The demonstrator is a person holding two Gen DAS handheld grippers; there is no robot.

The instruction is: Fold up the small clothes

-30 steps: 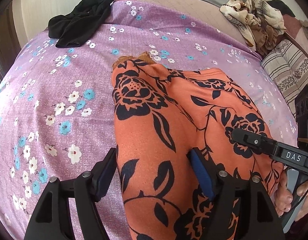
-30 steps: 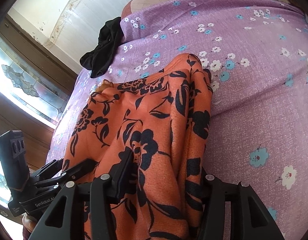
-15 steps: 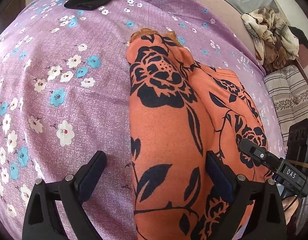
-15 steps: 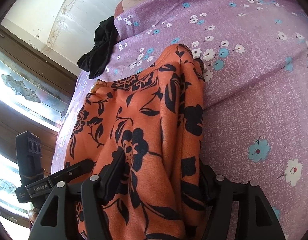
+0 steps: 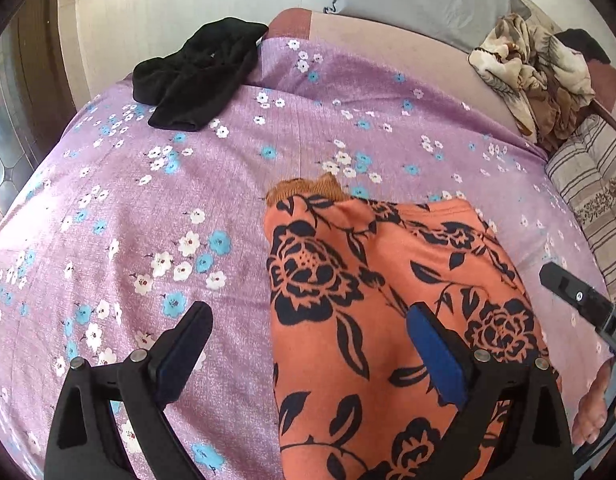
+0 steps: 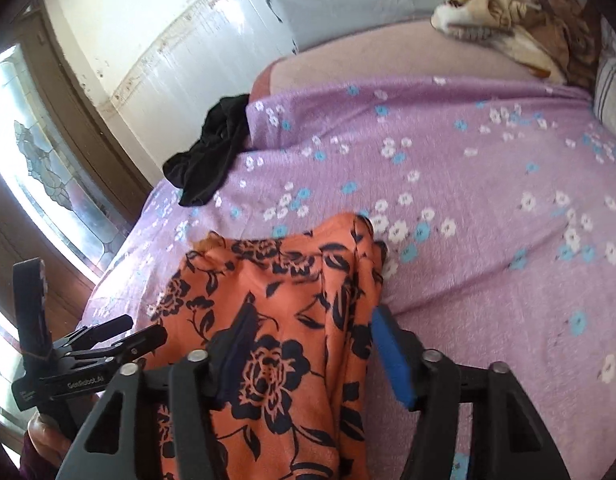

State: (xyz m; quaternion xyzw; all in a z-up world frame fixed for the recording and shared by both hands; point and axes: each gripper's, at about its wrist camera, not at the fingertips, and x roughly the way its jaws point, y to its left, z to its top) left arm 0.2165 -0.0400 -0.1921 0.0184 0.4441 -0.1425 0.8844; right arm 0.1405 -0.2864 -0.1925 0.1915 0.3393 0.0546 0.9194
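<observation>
Bed (image 5: 243, 208) under a purple flowered sheet is carrying the work; an orange floral garment (image 5: 388, 304) is lying on its near right part.

The garment is lying in a long strip, its long axis running away from both claws toward its brown-trimmed far end. A black garment (image 5: 195, 76) is sitting well apart at the far left corner, and a crumpled patterned cloth (image 5: 536, 68) is lying at the far right. The left claw (image 5: 308, 352) is standing wide open over the strip's left edge, holding nothing. The right claw (image 6: 312, 352) is straddling the strip's right folds; its jaws have just been closing, the cloth is between them, and a firm grip cannot be confirmed. Judged nearer for the coming fold: both alike.
</observation>
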